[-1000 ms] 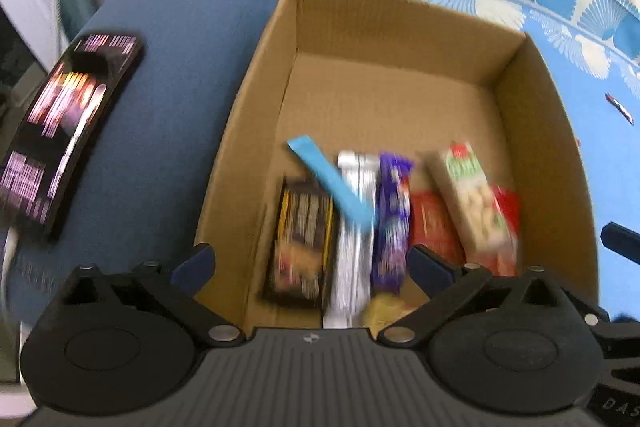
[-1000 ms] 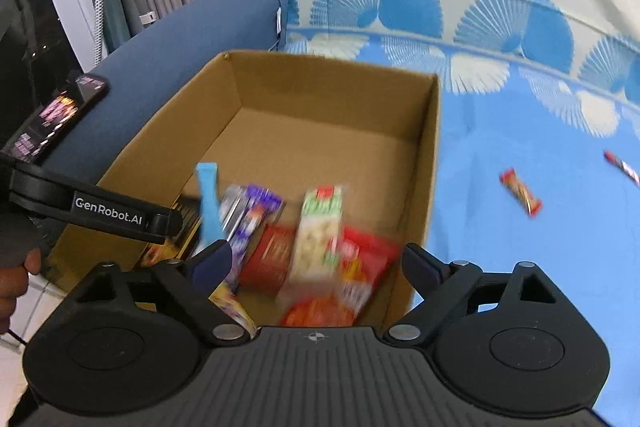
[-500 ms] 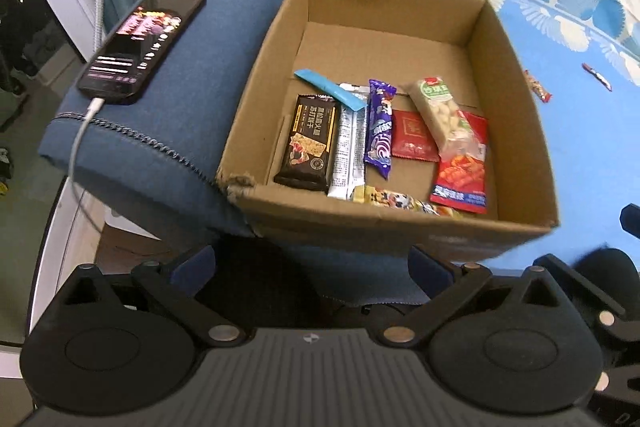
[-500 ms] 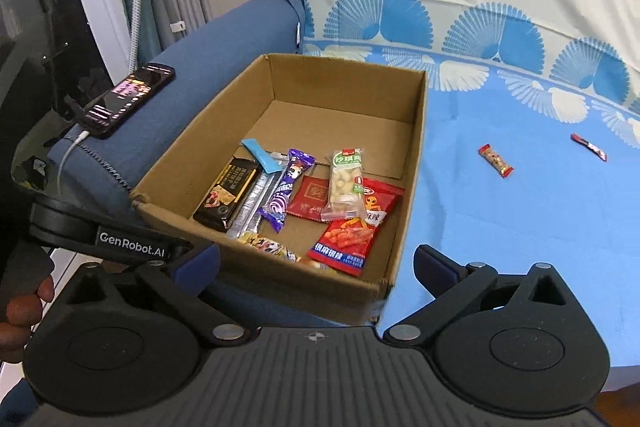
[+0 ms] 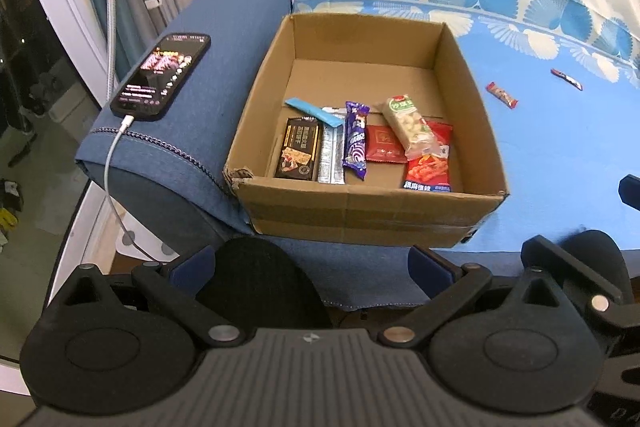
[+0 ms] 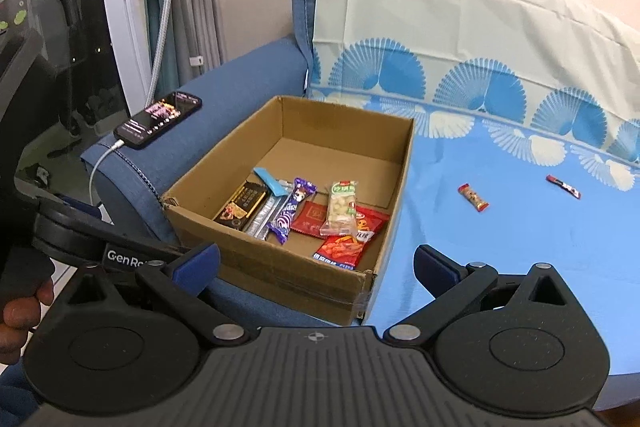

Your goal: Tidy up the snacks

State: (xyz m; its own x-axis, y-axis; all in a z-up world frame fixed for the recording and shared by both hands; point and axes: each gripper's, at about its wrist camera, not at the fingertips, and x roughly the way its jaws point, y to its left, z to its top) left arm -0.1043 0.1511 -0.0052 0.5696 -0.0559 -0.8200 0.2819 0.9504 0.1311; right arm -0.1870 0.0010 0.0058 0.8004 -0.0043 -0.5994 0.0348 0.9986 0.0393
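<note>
A cardboard box point(image 5: 360, 215) point(image 6: 280, 275) sits on the blue sofa sheet and holds several snacks. Among them are a black chocolate bar point(image 5: 298, 153), a purple bar point(image 5: 356, 141), a clear peanut pack point(image 5: 410, 129) and a red spicy pack point(image 5: 430, 163). Two loose snacks lie on the sheet to the right of the box: a red-brown bar point(image 5: 502, 95) point(image 6: 473, 197) and a dark red bar point(image 5: 566, 79) point(image 6: 563, 185). My left gripper point(image 5: 312, 267) hangs open in front of the box, with nothing between its fingers. My right gripper point(image 6: 316, 261) also stands wide open and holds nothing, short of the box's near right corner.
A lit phone point(image 5: 162, 75) point(image 6: 160, 119) on a white cable lies on the blue armrest point(image 5: 224, 39) left of the box. A window frame and curtains stand further left. A person's hand point(image 6: 20, 311) grips the left tool. The patterned sheet point(image 6: 520, 235) spreads out to the right.
Both grippers have pulled back and up from over the box, so its front wall and the sofa edge now show. The snacks in the box have not moved.
</note>
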